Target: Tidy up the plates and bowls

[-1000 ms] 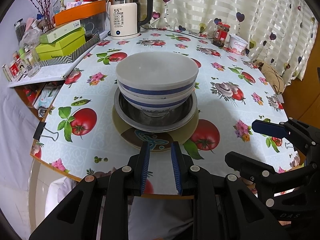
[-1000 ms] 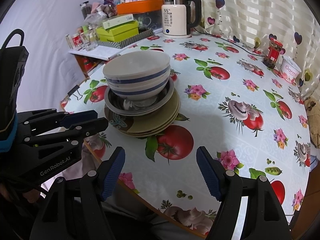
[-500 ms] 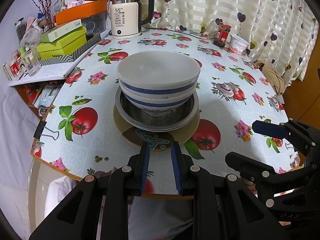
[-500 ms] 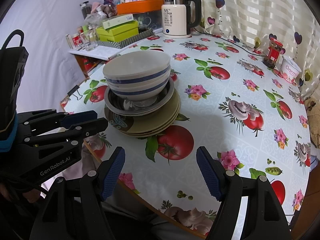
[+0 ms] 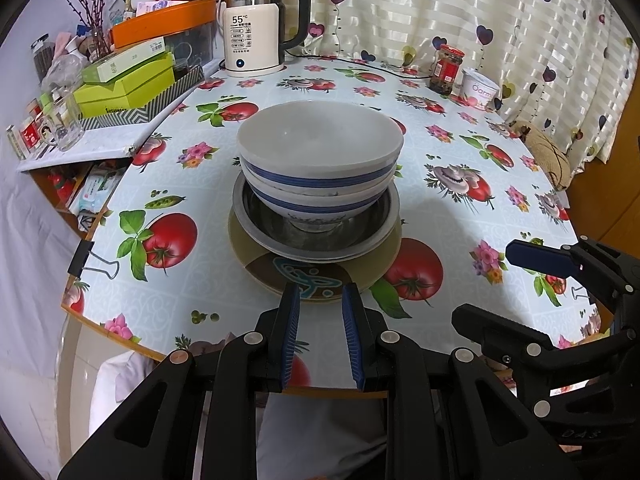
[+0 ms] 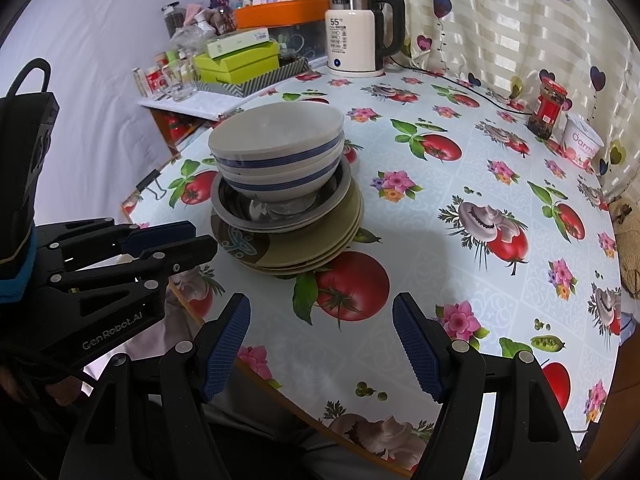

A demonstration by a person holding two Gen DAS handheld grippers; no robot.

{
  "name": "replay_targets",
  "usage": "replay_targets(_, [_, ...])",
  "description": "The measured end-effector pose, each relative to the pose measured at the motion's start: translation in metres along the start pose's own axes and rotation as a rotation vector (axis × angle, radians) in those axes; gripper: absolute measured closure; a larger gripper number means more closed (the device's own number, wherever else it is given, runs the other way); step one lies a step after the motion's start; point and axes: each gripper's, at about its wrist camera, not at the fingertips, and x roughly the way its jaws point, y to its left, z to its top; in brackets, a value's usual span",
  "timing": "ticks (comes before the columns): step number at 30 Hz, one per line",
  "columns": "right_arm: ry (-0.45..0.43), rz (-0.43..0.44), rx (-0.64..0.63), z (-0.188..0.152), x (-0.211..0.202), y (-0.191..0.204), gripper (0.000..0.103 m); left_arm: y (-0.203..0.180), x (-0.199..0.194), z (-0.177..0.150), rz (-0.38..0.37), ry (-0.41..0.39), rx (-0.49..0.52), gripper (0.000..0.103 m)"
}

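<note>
Where the left gripper (image 5: 320, 308) hovers, narrowly parted and empty, bowls (image 5: 320, 160) on plates (image 5: 316, 276) stand just ahead; right gripper (image 6: 322, 340) wide open.

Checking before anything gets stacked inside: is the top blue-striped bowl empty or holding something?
Empty. The top bowl sits upright on the stack, and the left wrist view shows only bare white interior.

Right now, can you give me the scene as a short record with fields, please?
stack: two white bowls with blue stripes, nested, in a metal dish, on olive plates
stack place: near table edge, in front of both grippers
left gripper: narrow gap, holds nothing
right gripper: wide open, holds nothing
behind: kettle, red jar, white cup
</note>
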Motion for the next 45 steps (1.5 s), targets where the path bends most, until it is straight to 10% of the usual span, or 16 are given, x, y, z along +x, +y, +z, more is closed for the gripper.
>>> replay_targets(45, [0.006, 0.009, -0.015, 0.0031, 0.0031, 0.0039, 0.028, 0.0025, 0.0022, 0.0008, 0.006, 0.013, -0.007, 0.080])
